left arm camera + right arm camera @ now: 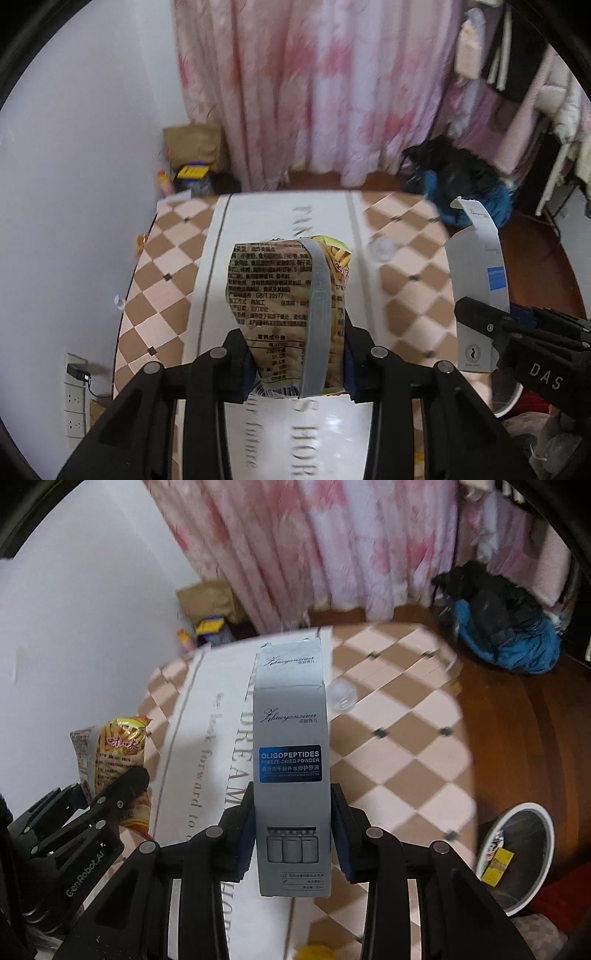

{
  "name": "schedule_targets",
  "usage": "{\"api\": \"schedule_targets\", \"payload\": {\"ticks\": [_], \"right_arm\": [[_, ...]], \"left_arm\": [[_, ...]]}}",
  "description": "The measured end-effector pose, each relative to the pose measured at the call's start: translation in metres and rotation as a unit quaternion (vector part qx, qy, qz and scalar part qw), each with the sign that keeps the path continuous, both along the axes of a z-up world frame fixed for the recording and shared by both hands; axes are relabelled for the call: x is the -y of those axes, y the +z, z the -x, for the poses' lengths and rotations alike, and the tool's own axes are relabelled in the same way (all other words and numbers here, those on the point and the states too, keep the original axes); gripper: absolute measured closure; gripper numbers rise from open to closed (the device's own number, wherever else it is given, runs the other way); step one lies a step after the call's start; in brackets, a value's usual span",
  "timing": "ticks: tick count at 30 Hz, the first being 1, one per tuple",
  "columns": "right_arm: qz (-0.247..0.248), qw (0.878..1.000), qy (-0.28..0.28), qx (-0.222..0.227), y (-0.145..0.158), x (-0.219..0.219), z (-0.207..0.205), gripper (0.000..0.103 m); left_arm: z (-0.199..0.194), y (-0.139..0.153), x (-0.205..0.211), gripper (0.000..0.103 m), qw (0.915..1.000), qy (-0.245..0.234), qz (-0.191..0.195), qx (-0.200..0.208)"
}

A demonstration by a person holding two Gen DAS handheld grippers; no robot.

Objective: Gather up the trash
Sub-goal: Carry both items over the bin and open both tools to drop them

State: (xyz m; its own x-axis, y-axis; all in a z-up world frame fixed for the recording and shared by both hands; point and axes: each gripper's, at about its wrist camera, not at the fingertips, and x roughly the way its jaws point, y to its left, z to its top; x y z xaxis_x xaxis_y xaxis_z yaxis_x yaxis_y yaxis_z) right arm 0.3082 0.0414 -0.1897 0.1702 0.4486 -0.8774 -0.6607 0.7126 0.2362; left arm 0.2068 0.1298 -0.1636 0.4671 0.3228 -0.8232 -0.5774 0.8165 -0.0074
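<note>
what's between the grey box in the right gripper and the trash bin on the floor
In the right wrist view, between the grey box and the trash bin: only checkered tabletop.

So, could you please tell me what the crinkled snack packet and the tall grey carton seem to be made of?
Crinkled snack packet: likely thin plastic film, slightly glossy; it creases sharply and has a ribbed sealed seam. Tall grey carton: probably matte printed paperboard, with crisp folded edges and an open top flap.
</note>
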Motion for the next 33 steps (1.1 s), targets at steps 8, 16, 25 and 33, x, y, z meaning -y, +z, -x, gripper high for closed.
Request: {"api": "schedule_targets", "payload": {"ticks": [8,16,25,33], "right_arm": [[-0.051,0.997,-0.051,0.040,0.066,0.110,-0.009,0.065],[-0.060,0.988,-0.133,0.054,0.094,0.233,-0.042,0.065],[-0.025,0.971,-0.235,0.030,0.045,0.351,-0.103,0.065],[0.012,0.955,-0.293,-0.037,-0.049,0.416,-0.148,0.065]], "left_arm": [[-0.025,0.043,0.088,0.070,0.9958,-0.079,0.006,0.046],[-0.097,0.044,0.179,0.070,0.9832,-0.170,0.034,0.057],[-0.174,-0.002,0.270,0.070,0.9681,-0.242,0.063,0.018],[-0.220,-0.076,0.321,0.070,0.9566,-0.272,0.095,-0.043]]}}
